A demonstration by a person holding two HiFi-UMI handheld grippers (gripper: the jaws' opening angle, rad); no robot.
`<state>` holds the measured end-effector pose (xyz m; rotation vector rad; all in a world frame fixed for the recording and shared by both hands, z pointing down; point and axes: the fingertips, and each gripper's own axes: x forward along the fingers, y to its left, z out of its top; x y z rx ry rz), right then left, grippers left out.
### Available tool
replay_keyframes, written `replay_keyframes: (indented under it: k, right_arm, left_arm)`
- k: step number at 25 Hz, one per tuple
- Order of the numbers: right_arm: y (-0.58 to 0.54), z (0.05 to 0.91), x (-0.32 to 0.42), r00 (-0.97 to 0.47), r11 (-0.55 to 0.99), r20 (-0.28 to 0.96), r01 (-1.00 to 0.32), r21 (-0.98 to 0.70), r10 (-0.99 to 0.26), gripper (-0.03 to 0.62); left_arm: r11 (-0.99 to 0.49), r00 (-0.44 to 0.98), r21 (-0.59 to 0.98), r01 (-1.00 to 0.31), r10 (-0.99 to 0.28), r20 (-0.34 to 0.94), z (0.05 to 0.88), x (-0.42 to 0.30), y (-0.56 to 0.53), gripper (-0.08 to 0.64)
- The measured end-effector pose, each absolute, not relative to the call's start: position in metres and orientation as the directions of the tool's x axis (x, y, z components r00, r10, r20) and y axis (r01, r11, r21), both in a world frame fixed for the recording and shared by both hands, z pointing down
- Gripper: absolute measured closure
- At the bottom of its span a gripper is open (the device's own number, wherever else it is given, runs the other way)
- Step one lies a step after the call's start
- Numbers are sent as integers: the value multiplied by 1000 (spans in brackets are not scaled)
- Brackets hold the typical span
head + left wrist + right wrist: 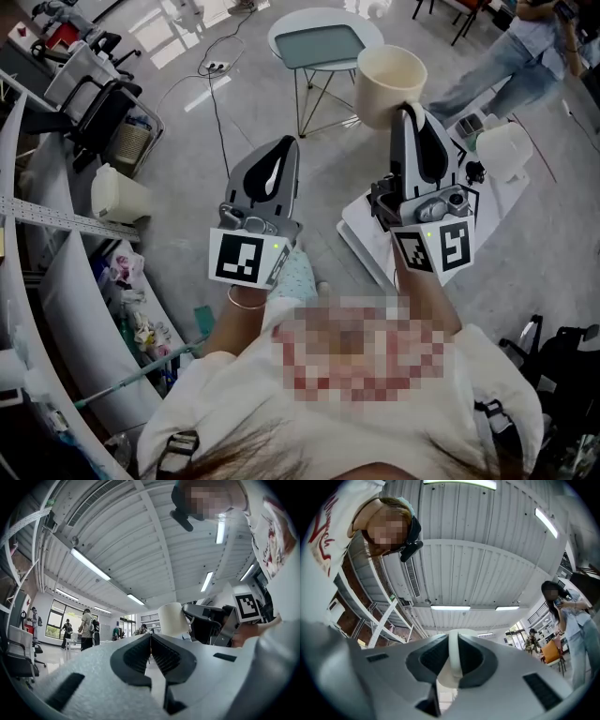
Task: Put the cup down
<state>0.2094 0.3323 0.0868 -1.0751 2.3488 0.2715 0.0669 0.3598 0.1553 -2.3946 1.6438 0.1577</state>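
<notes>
A cream cup (389, 84) is held up in the air by its wall, mouth towards the head camera, with my right gripper (405, 111) shut on it. In the right gripper view the cup's wall (453, 660) is pinched between the two dark pads of the right gripper (453, 644), which points at the ceiling. My left gripper (284, 142) is beside it on the left, also raised, shut with nothing in it. Seen from the left gripper (150, 638), whose pads meet, the cup (173, 619) stands to the right with the right gripper (206, 620) behind it.
Under the right gripper lies a low white table (361, 234) with a white jug (506, 150) on it. A round table (323, 42) stands beyond, and a person (525, 47) is at the top right. A white container (117, 197) and a chair (94, 103) are at the left.
</notes>
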Motion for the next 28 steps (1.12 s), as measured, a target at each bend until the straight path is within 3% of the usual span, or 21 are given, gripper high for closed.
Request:
replay_keyframes:
  k: [12, 28]
  right_arm:
    - [265, 96, 175, -540, 643, -536, -765, -9, -649, 535]
    - [97, 94, 78, -477, 579, -544, -815, -20, -690, 535]
  left_arm:
    - [-348, 364, -112, -931, -905, -220, 163, 33, 292, 546]
    - [-389, 414, -151, -909, -882, -224, 154, -69, 116, 546]
